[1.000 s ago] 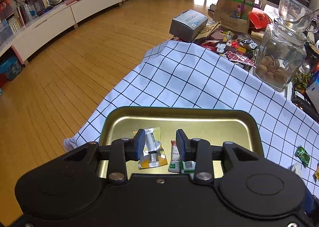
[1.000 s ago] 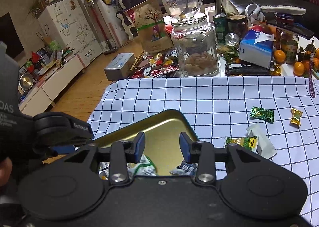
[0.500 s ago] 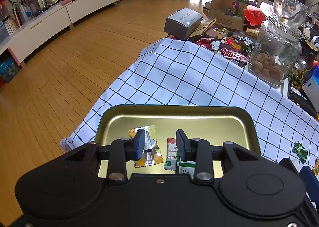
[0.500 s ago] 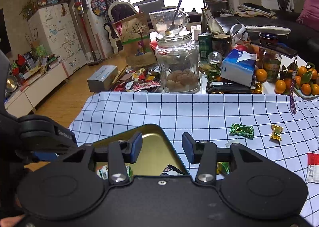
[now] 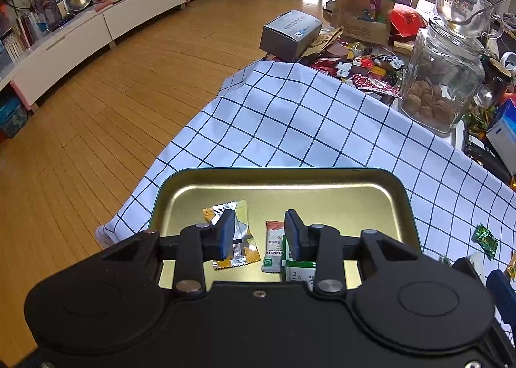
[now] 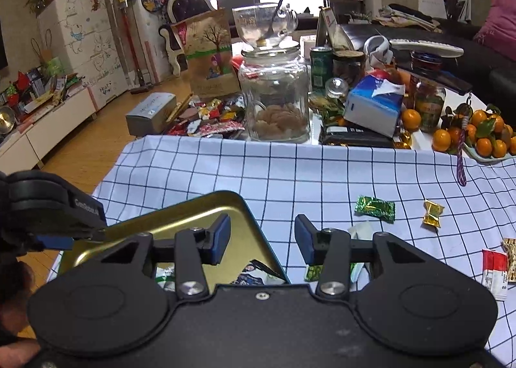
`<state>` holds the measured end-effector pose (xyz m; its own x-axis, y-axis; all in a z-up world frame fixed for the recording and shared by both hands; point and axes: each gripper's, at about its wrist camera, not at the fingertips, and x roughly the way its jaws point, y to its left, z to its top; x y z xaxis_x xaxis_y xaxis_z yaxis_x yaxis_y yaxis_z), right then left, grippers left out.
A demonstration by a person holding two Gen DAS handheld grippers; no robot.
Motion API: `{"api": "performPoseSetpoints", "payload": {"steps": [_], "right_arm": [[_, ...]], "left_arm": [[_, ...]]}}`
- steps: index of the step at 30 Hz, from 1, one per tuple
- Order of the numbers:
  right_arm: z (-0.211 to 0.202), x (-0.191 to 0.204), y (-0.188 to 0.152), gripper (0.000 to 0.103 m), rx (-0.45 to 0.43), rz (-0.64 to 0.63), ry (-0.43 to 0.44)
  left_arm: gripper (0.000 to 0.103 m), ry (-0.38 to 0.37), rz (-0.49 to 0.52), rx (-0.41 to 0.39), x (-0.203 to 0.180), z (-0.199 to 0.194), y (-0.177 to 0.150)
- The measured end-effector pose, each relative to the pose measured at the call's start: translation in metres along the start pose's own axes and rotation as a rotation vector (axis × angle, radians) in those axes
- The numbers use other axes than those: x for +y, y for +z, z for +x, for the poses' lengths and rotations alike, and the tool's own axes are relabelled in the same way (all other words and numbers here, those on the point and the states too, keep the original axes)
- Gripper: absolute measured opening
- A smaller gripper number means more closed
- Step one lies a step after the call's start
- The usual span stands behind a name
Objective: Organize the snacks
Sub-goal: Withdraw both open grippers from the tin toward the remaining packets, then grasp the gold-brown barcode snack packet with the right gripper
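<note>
Both tools are open and hold nothing: the left tool (image 5: 258, 232) hangs over the gold tray (image 5: 322, 187) with its snack packets (image 5: 240, 239), the right tool (image 6: 262, 239) beside the tray's edge on the table (image 6: 290, 171).

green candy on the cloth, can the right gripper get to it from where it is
Probably yes: the green candy lies alone on bare checked cloth ahead of the open right gripper, slightly to its right, with nothing between them.

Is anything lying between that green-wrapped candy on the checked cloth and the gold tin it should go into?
Nothing visible blocks it. The green-wrapped candy lies alone on the checked cloth, with only bare cloth between it and the gold tin. The right gripper is open and empty, above the tin's near corner.
</note>
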<state>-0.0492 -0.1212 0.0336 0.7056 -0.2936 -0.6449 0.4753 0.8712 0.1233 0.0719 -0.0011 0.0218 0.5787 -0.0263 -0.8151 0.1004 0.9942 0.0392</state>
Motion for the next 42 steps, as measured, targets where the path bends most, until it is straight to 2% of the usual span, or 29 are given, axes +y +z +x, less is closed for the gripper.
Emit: {"api": "performPoseSetpoints", "payload": {"steps": [5,10,15,18,22,26,29,33,37,42], "right_arm": [[-0.003,-0.006,-0.003,0.047,-0.052,0.039,-0.049],[-0.001,-0.015,-0.004,0.046,-0.077,0.051,-0.142],[0.002,-0.03,-0.006,0.046,-0.121,0.037,-0.272],[0.003,-0.049,-0.003,0.046,-0.124,0.063,-0.324],[0.005,-0.088,-0.001,0.047,-0.109,0.173,-0.343],[0.007,-0.135,-0.001,0.047,-0.099,0.28,-0.389],[0.008,-0.174,-0.004,0.048,-0.065,0.34,-0.419],[0.006,-0.223,-0.01,0.044,-0.036,0.461,-0.491],[0.001,-0.264,-0.02,0.041,0.012,0.564,-0.489],[-0.004,-0.29,-0.03,0.04,-0.01,0.572,-0.522]], "left_arm": [[0.044,-0.004,0.008,0.005,-0.003,0.001,-0.001],[0.044,-0.008,0.028,-0.004,-0.01,0.0,-0.003],[0.044,-0.021,0.096,-0.056,-0.026,-0.009,-0.009],[0.045,-0.042,0.137,-0.091,-0.037,-0.015,-0.013],[0.045,-0.072,0.18,-0.11,-0.054,-0.022,-0.019],[0.046,-0.057,0.221,-0.126,-0.074,-0.026,-0.025],[0.046,-0.088,0.244,-0.104,-0.087,-0.027,-0.03],[0.045,-0.147,0.247,-0.041,-0.104,-0.023,-0.035],[0.045,-0.208,0.28,0.001,-0.123,-0.019,-0.04],[0.045,-0.257,0.317,0.059,-0.148,-0.009,-0.048]]}}
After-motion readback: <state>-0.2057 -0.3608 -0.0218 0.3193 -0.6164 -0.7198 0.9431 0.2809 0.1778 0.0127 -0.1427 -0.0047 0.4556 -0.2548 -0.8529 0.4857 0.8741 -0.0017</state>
